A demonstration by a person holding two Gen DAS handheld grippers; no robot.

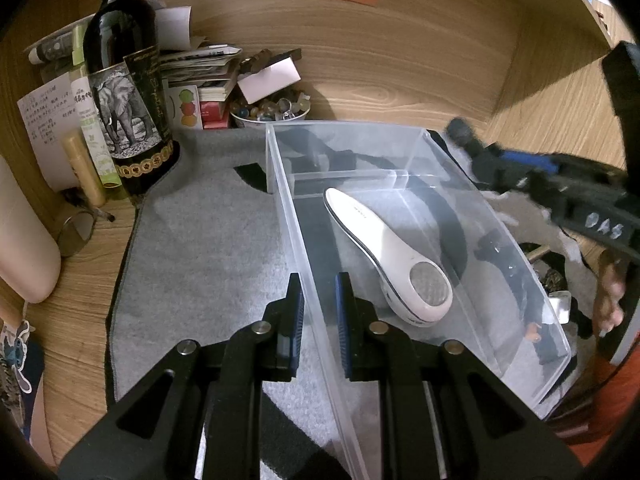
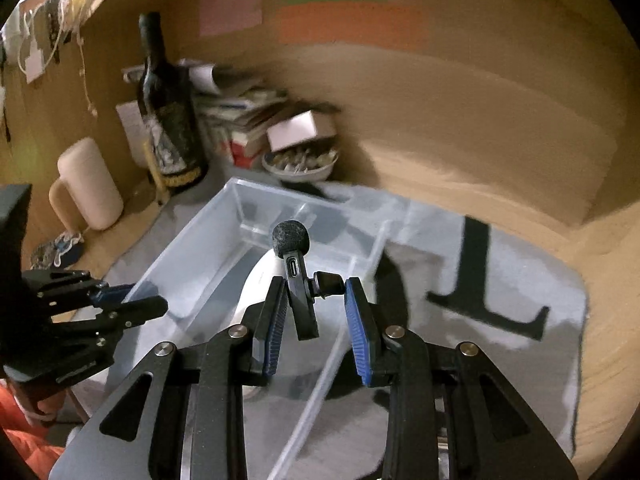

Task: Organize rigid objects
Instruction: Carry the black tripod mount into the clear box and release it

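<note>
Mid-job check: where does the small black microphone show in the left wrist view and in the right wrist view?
Left wrist view: microphone at upper right, blurred, carried in the right gripper beyond the clear bin's far right corner.
Right wrist view: microphone at centre, clamped between the right gripper's pads, above the bin.
Shared landmark: the dark wine bottle left of the bin.

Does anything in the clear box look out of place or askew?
Nothing is spilled or damaged. The white lint shaver lies diagonally across its compartment in the clear box, not parallel to the walls.
</note>
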